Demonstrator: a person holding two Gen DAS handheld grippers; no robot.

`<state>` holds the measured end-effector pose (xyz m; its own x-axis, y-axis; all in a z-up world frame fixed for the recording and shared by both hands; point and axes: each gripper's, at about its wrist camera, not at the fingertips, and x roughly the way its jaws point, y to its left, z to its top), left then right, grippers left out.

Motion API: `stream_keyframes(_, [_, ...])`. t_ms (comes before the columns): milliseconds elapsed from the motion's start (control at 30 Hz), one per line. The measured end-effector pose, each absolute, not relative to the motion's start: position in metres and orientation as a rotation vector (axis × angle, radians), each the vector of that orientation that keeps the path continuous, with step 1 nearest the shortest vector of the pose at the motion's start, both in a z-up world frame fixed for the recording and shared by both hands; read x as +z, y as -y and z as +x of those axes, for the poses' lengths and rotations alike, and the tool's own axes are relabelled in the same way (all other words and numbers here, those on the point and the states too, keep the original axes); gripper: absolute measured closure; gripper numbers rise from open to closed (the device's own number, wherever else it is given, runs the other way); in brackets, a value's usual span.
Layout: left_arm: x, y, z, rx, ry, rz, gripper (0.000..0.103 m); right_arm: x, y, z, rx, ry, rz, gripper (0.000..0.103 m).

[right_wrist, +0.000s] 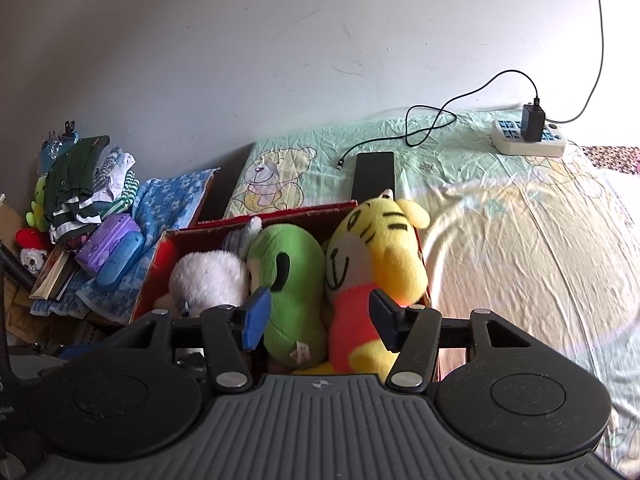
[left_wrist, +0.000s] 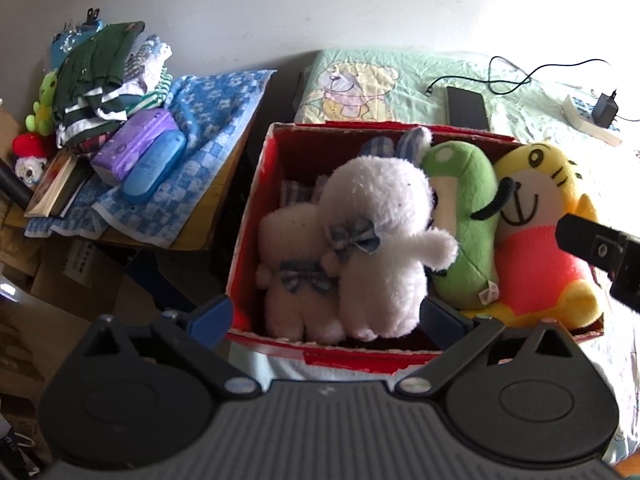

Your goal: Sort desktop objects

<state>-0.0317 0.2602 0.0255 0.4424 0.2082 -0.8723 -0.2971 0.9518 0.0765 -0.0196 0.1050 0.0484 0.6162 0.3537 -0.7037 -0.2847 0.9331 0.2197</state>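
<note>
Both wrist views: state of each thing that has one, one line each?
left gripper: open, empty, above the box's near edge
right gripper: open, empty, over the plush toys
red box: open-topped, packed with plush toys
yellow tiger plush: in the box, upright
green plush: in the box, wedged beside the tiger
charger: plugged into the power strip

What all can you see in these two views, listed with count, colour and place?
red box: one, red, on the bed sheet.
white plush toys: two, white with blue bows, left side of box.
green plush: one, green, middle of box.
tiger plush: one, yellow and orange, right end of box.
phone: one, black, on sheet behind box.
power strip: one, white, far right, black charger plugged in.
blue case: one, on blue towel, left.
clothes pile: one, mostly green, far left.
left hand-held gripper: open, above box.
right hand-held gripper: open, empty.
</note>
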Motion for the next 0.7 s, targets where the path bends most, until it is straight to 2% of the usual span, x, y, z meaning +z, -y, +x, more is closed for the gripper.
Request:
stream_keyframes(100, [0.026,-0.263,-0.025,0.313,-1.097,-0.112,0.003,0.048,-0.107,-0.010,0.370,-0.856,0.098,0.034])
stream_keyframes(300, [0.029,-0.267,-0.013,0.341,-1.131,-0.102,0.003,0.047,-0.115,0.004,0.369,-0.895,0.055,0.027])
stream_keyframes(700, [0.031,-0.273,0.017,0.292,-1.200,-0.136,0.003,0.043,-0.115,0.029,0.360,-0.998,0.061,0.022])
